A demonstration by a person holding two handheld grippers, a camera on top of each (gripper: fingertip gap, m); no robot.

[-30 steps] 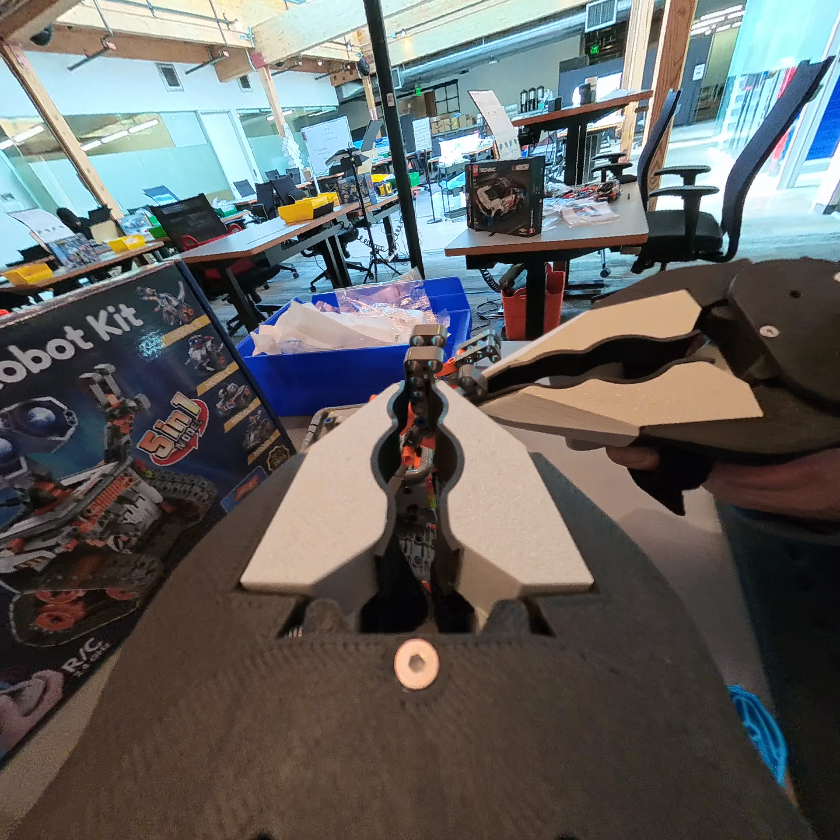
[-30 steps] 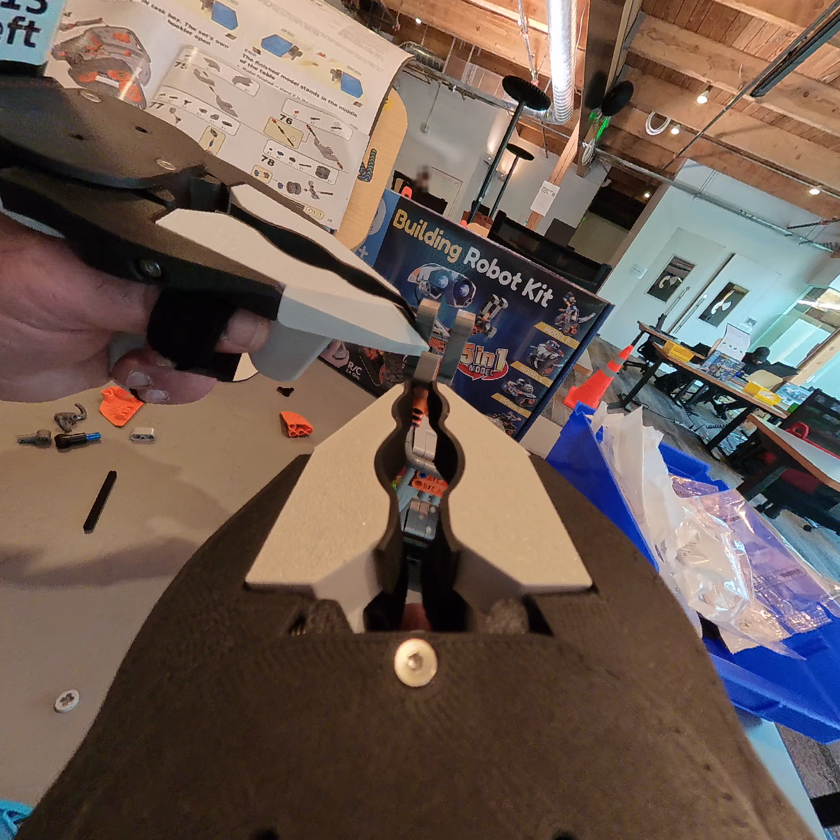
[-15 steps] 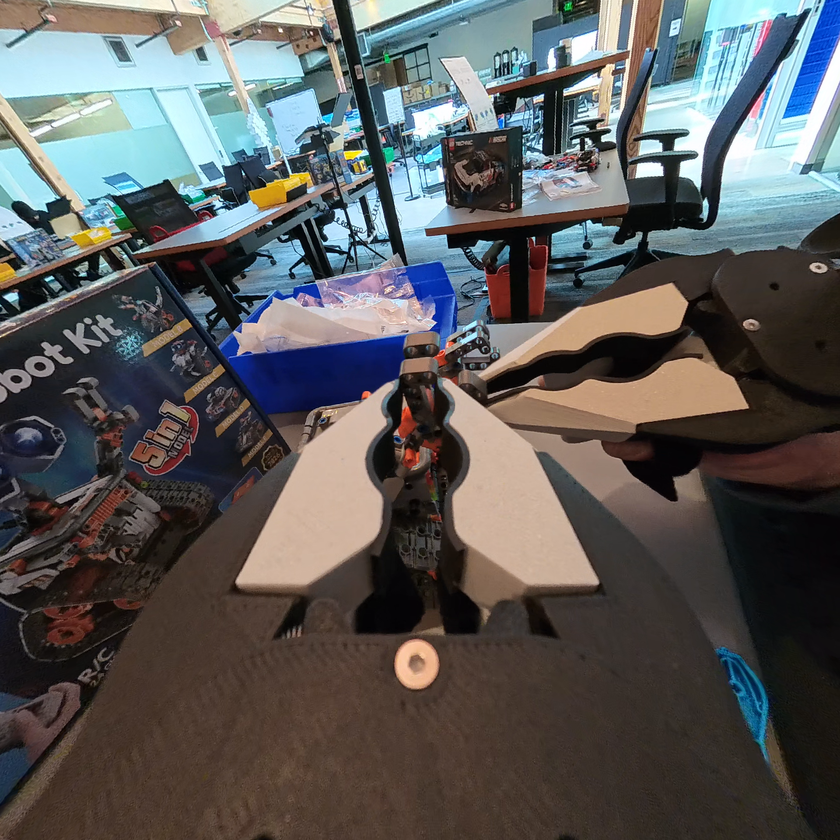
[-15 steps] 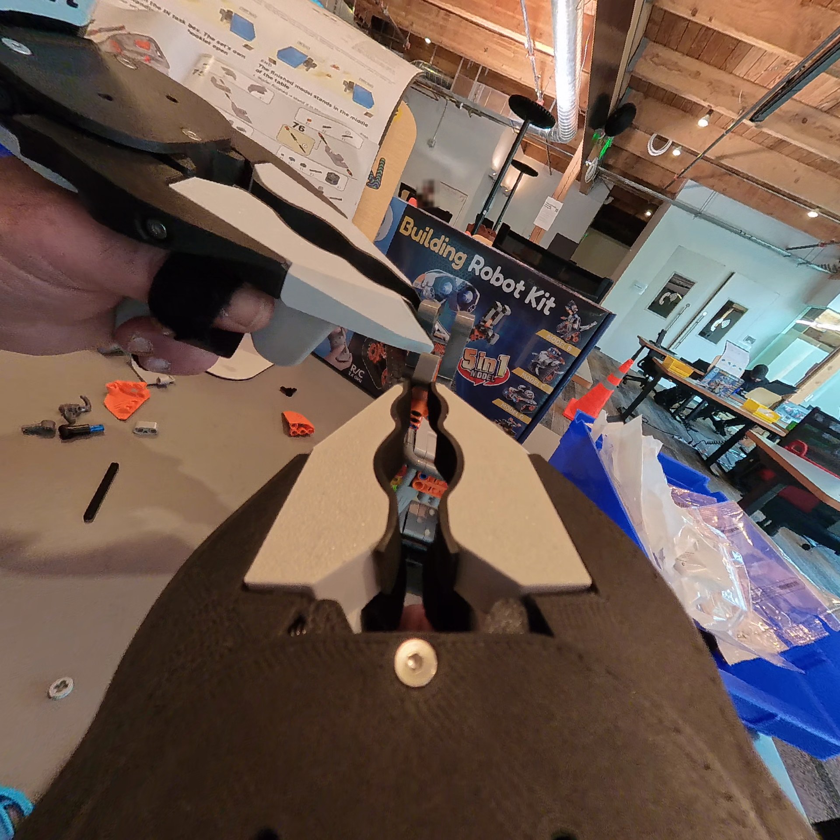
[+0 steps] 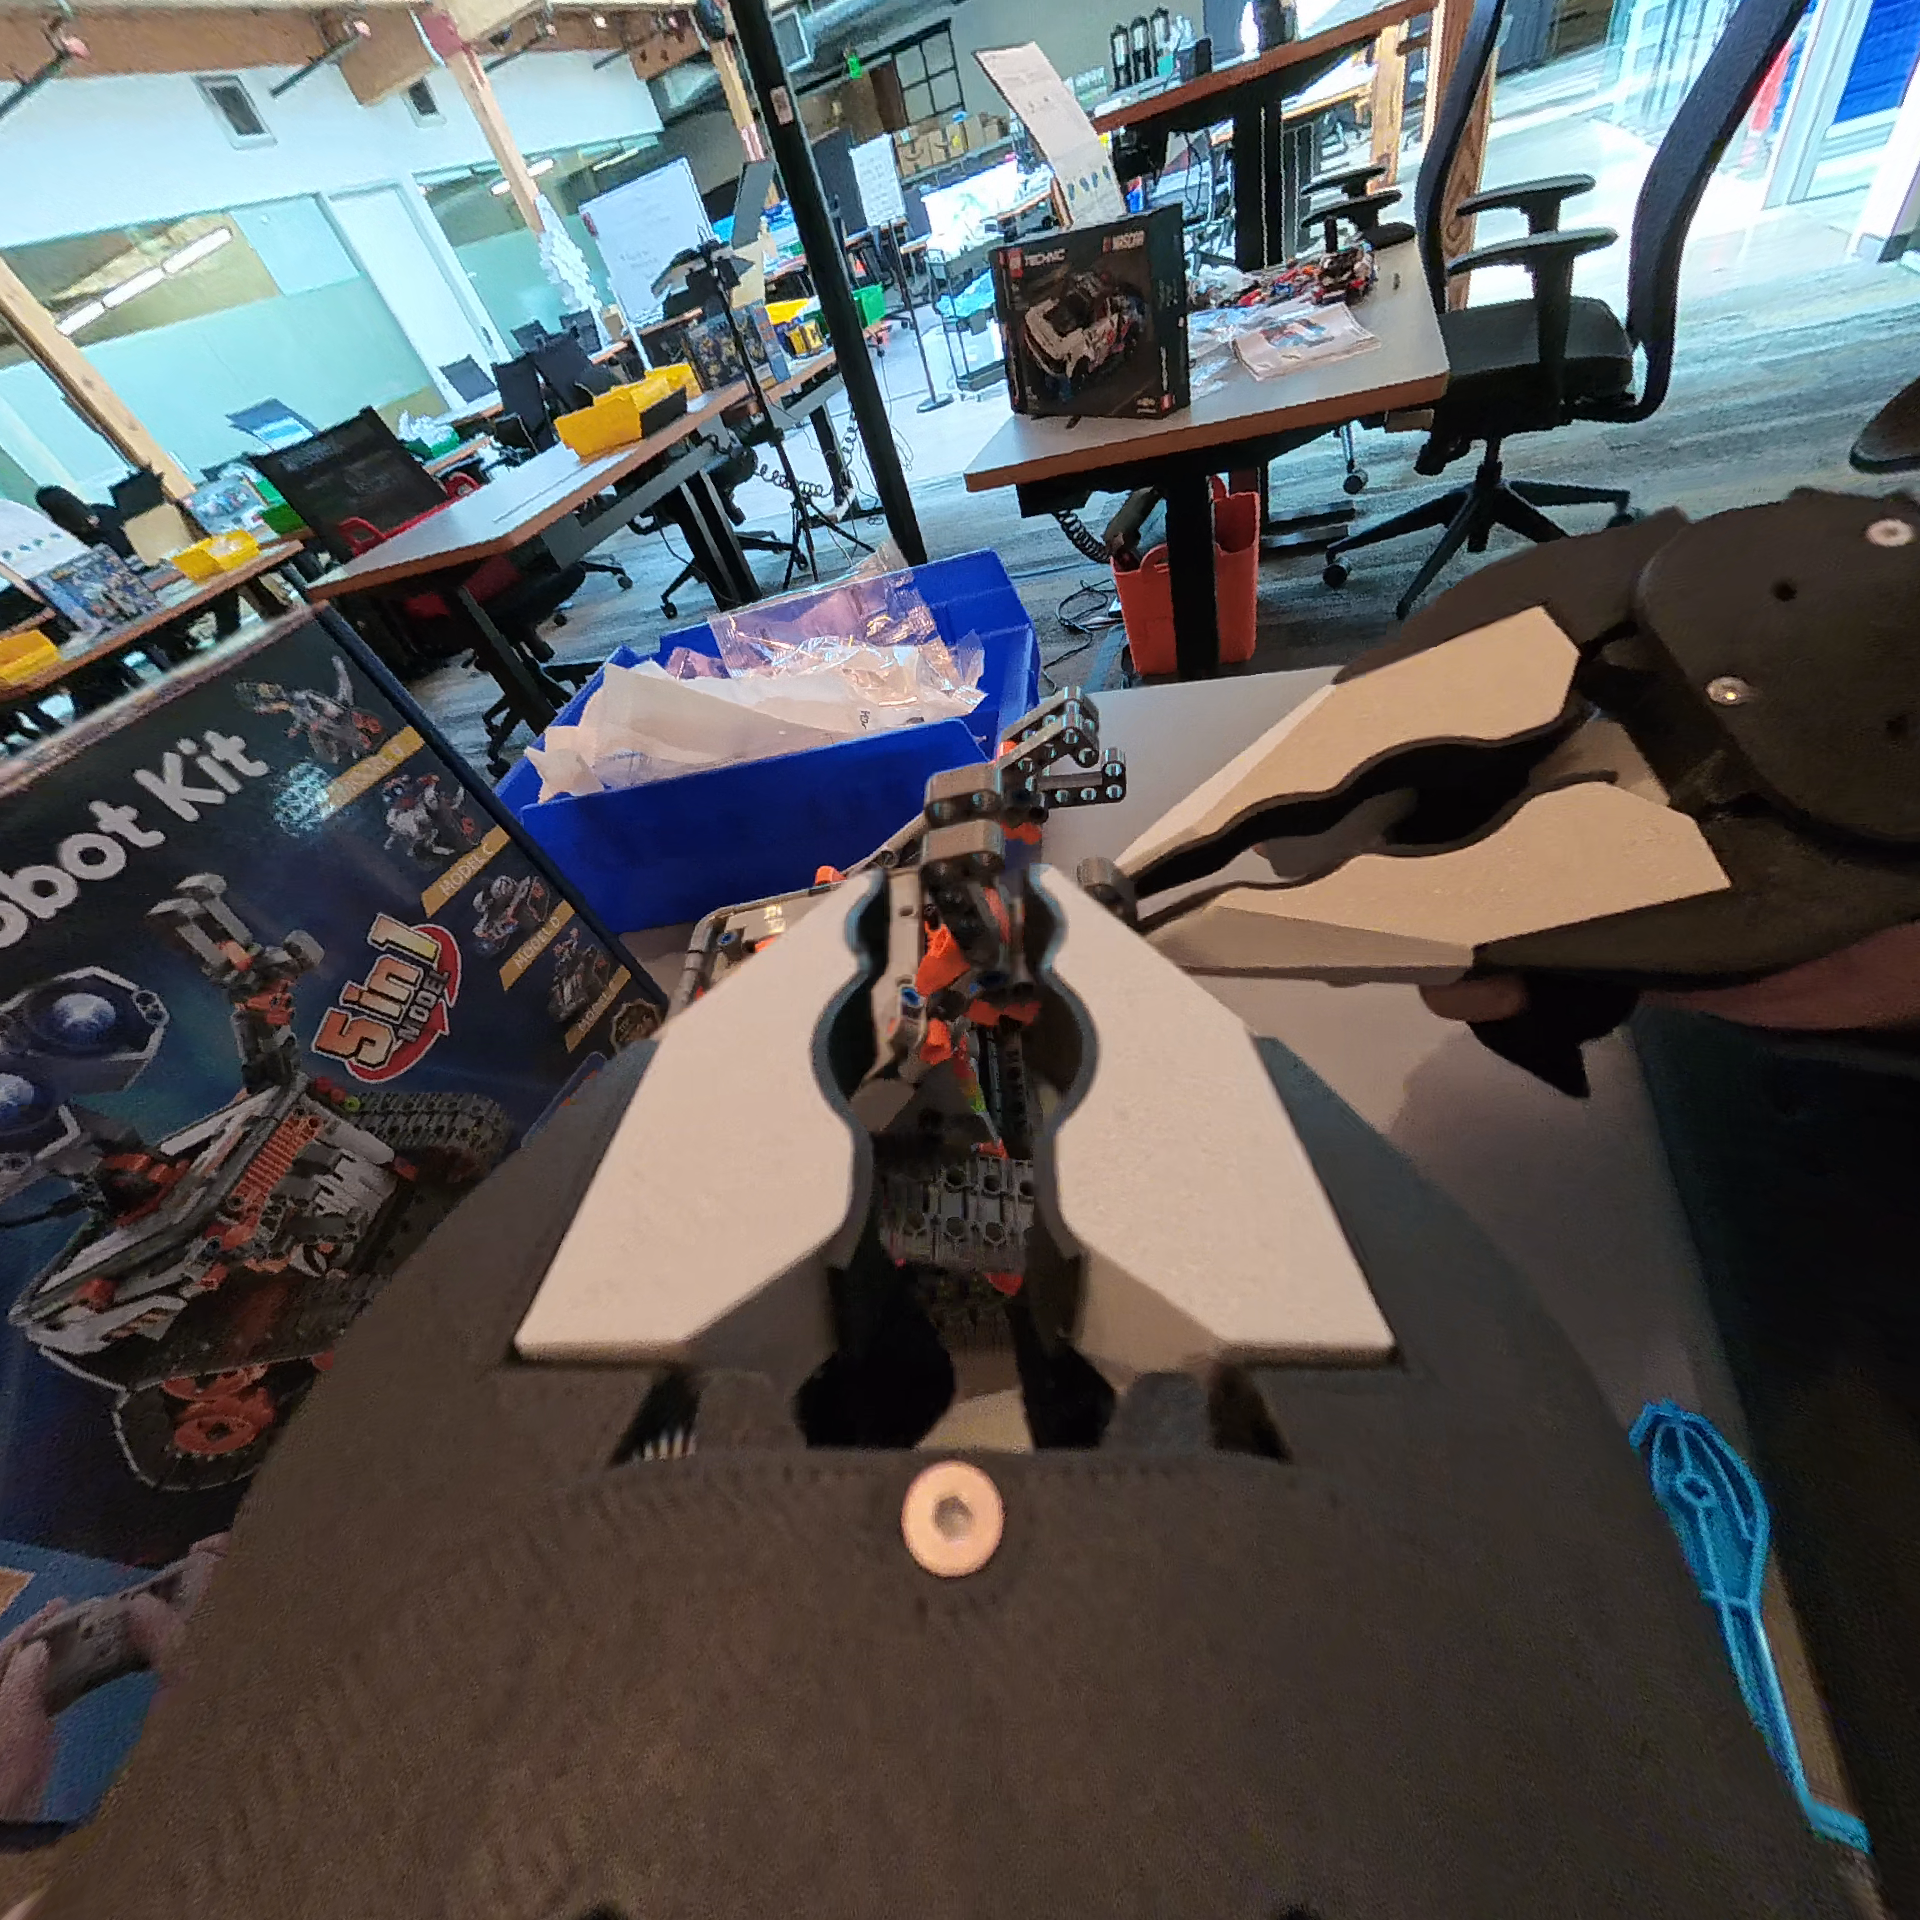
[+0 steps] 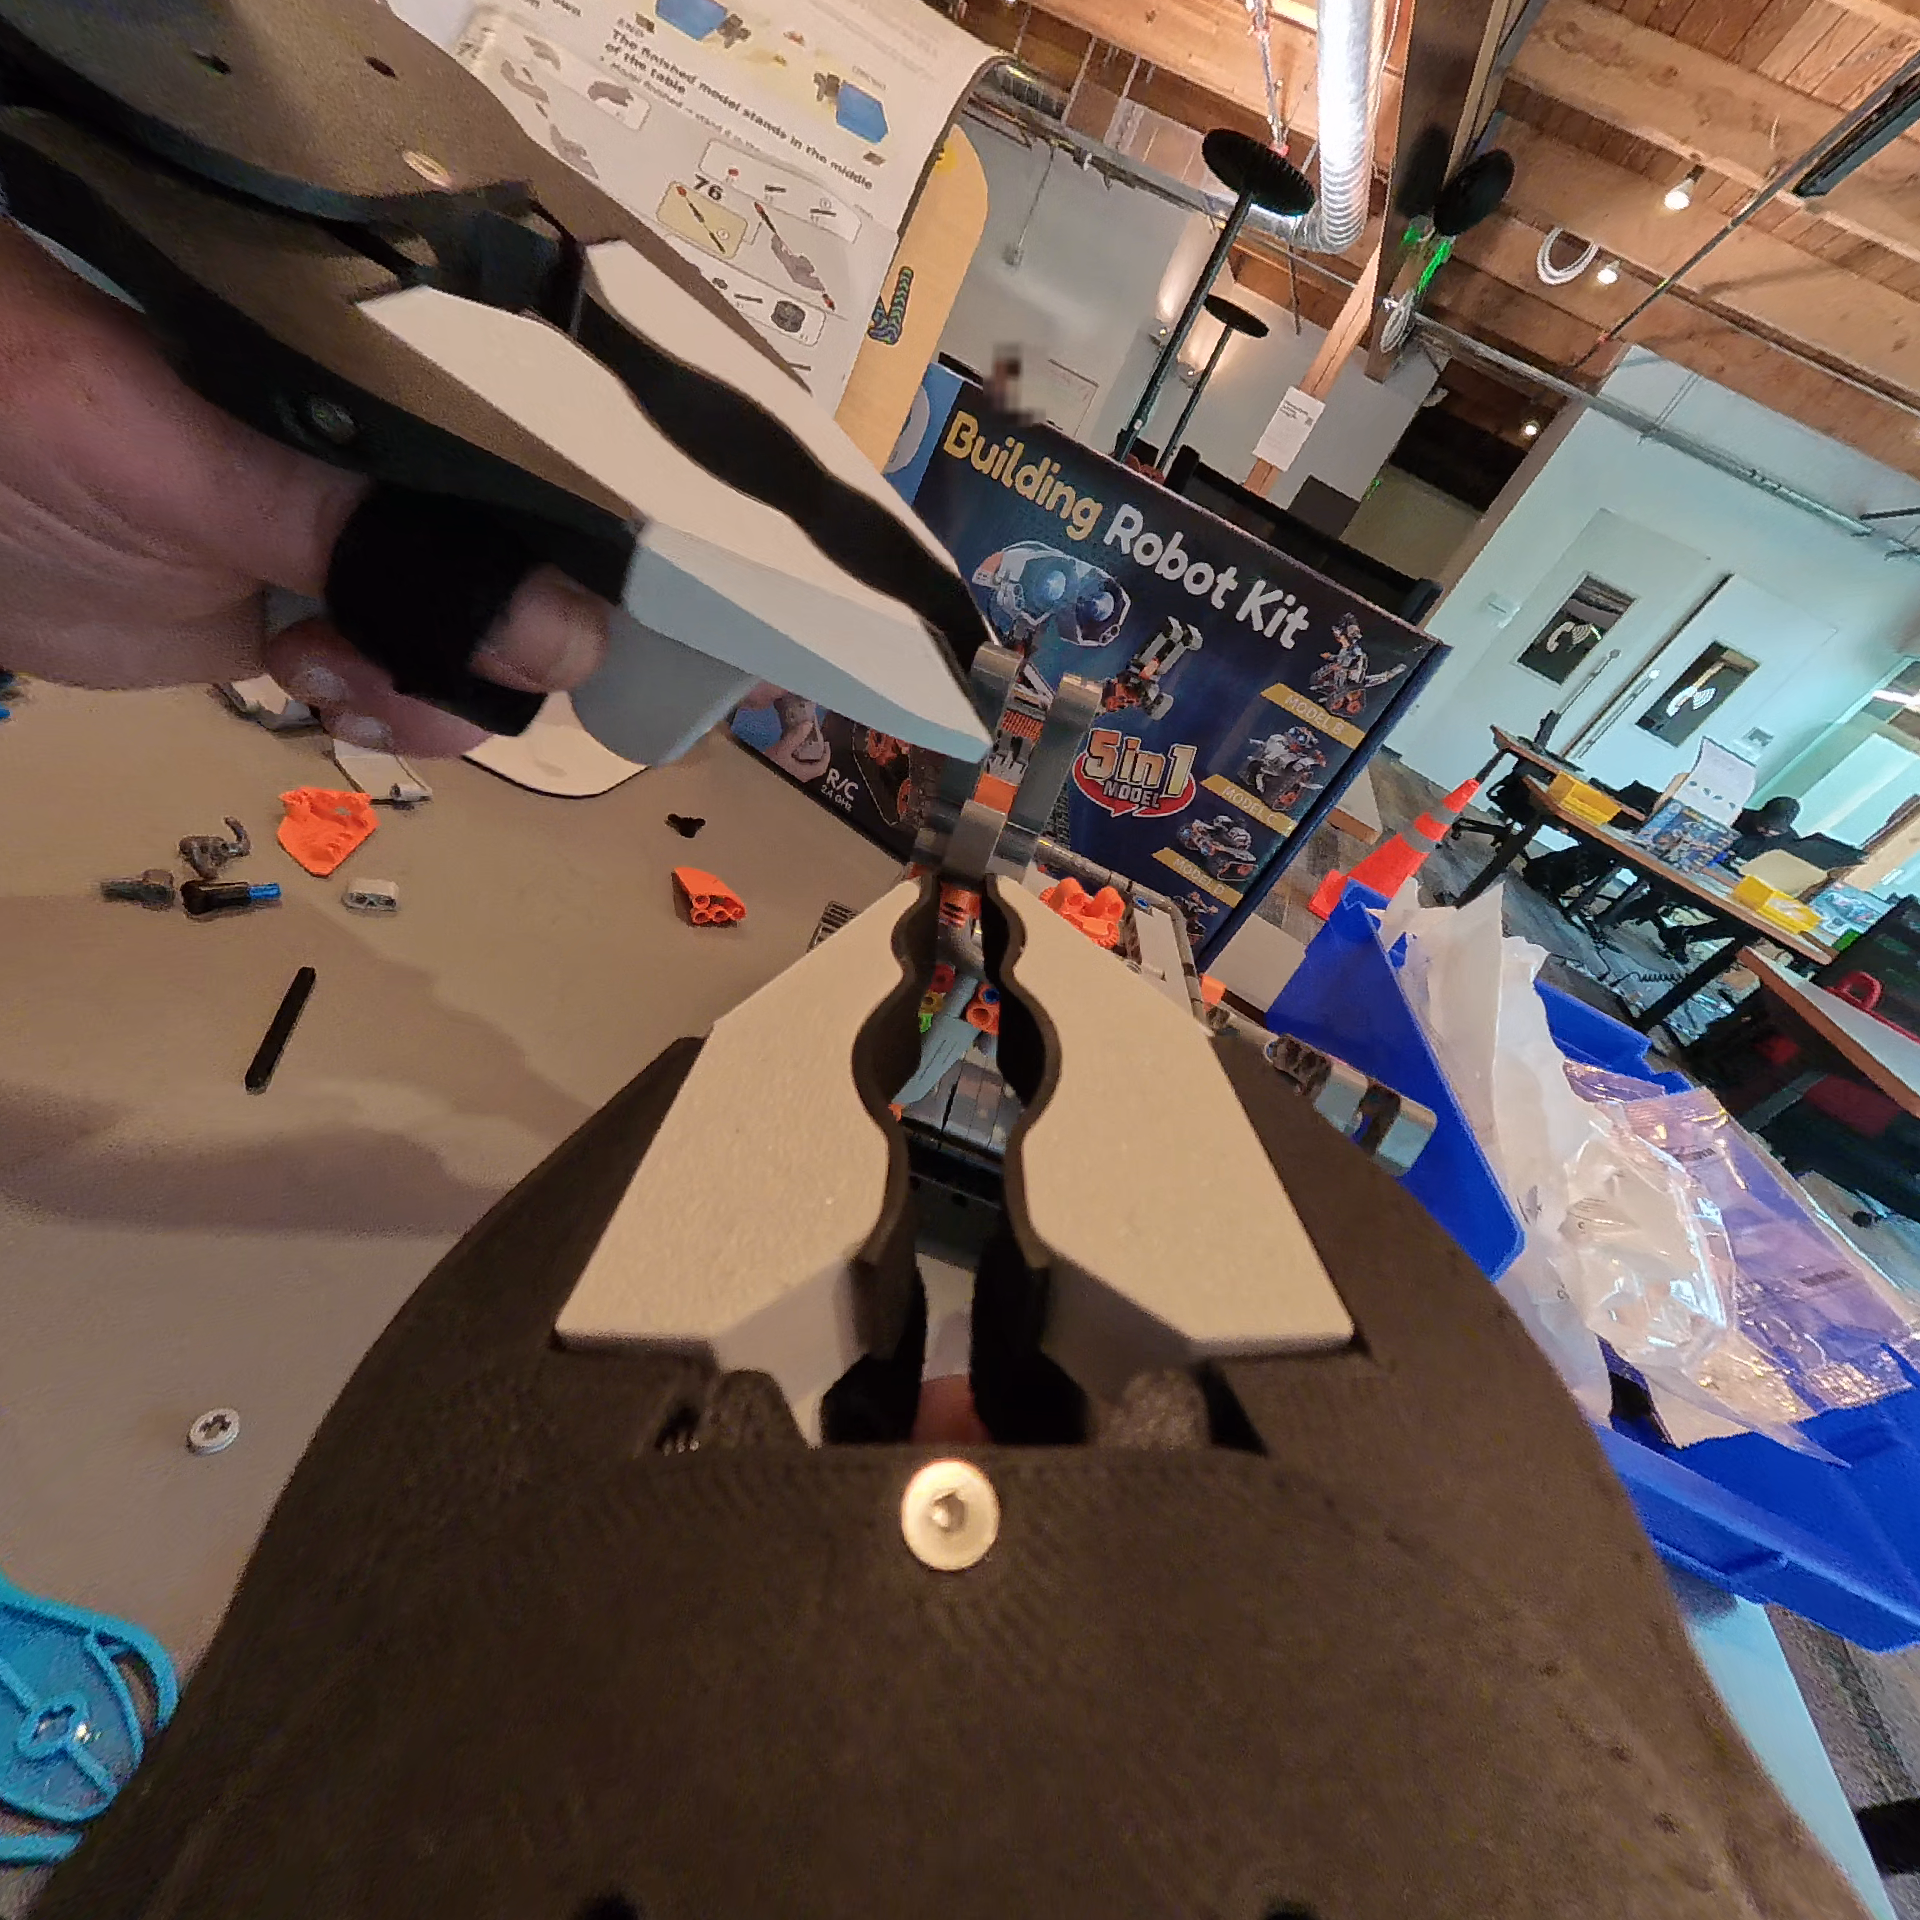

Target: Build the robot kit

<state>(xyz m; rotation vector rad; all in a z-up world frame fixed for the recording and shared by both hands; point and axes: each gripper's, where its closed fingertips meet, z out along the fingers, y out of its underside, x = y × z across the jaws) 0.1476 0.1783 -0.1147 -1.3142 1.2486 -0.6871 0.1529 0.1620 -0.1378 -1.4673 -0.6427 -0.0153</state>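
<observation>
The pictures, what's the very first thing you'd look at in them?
Probably the grey and orange brick model, right in the middle, pinched by both the left gripper and the right gripper. Next, the big dark blue kit box with robot pictures, standing on the table behind the model. Beside it sits a bright blue bin stuffed with clear plastic bags.

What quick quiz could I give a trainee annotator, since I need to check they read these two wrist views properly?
1. True or false: the blue bin holds clear plastic bags.
2. The left gripper is shut on: A) a traffic cone B) a grey-and-orange brick model C) a screw.
3. Fill in: the black rod lies on the ___.
Key: 1 true; 2 B; 3 table.
</observation>
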